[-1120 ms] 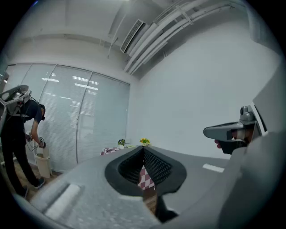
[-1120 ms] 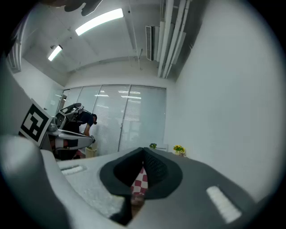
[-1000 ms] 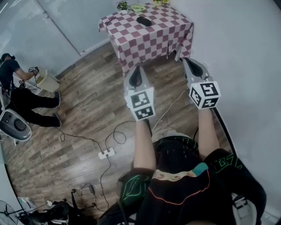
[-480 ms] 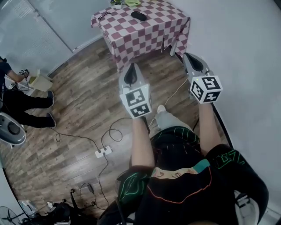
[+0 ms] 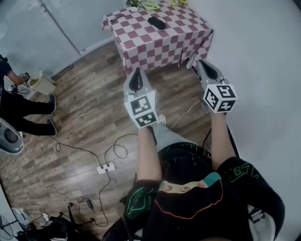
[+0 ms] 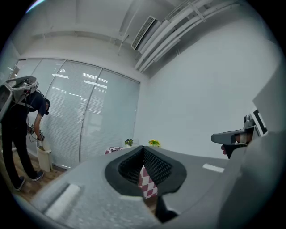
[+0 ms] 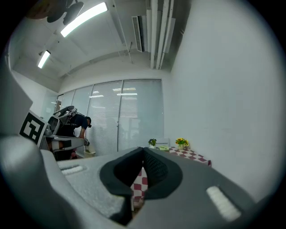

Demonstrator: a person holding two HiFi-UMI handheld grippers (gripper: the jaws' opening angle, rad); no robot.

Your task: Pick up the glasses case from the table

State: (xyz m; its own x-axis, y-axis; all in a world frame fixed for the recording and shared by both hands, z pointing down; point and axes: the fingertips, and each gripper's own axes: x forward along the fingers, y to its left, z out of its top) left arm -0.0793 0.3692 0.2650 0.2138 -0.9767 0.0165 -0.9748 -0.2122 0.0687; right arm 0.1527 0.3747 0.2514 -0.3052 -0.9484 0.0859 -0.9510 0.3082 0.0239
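Note:
The black glasses case [image 5: 156, 22] lies on the far part of the table with the red-and-white checked cloth [image 5: 164, 44], at the top of the head view. Both grippers are held level over the wooden floor, short of the table and pointing at it. My left gripper [image 5: 136, 71] is shut and holds nothing; in its own view the pads meet [image 6: 143, 148] with checked cloth [image 6: 146, 187] showing below them. My right gripper [image 5: 200, 63] is also shut and holds nothing [image 7: 143, 150]. The case cannot be made out in either gripper view.
Two small plants [image 5: 133, 4] and a green dish [image 5: 150, 5] stand at the table's back edge. A white wall runs along the right. A power strip with cables [image 5: 106, 167] lies on the floor. Another person [image 5: 19, 101] bends over a white bin [image 5: 41, 84] at the left.
The person has stepped forward, carrying both grippers closer to the table. Both pairs of jaws have stayed shut.

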